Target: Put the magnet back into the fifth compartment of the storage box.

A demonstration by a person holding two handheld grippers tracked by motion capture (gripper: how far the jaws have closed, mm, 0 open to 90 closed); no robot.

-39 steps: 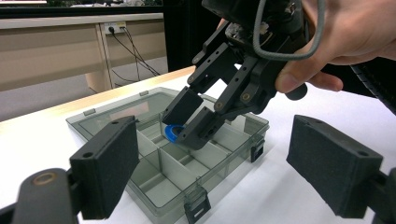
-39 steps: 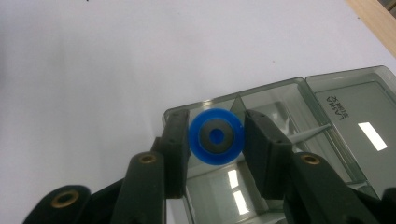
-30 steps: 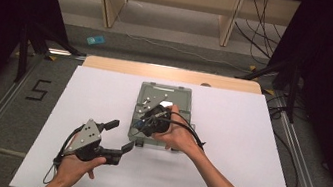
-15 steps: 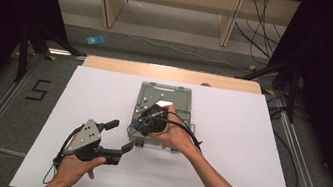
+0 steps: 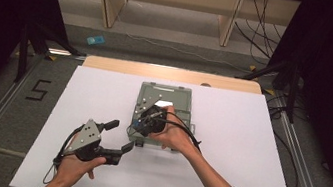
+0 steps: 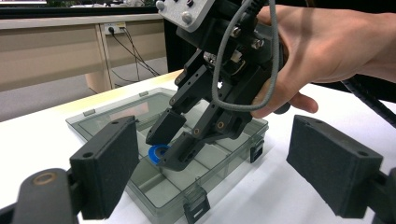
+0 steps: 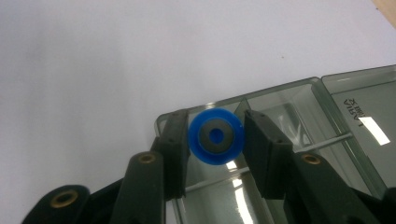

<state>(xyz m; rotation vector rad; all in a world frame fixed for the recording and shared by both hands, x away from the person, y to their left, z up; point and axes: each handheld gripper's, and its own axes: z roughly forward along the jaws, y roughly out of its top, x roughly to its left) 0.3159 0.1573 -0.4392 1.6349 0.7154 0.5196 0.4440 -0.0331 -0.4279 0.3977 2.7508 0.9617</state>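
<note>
On the matte white table (image 5: 246,151), the right gripper (image 7: 215,135) clamps a round blue spool (image 7: 215,136).

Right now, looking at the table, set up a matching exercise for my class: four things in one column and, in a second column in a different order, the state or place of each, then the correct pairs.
Things:
1. blue ring
2. left gripper
3. compartment box
4. right gripper

States or places:
A. lies on the white table with its lid open
B. jaws wide apart with nothing between them
C. sits between two black jaws
D. reaches down into a compartment, closed on the ring

Pairs: 1-C, 2-B, 3-A, 4-D
</note>
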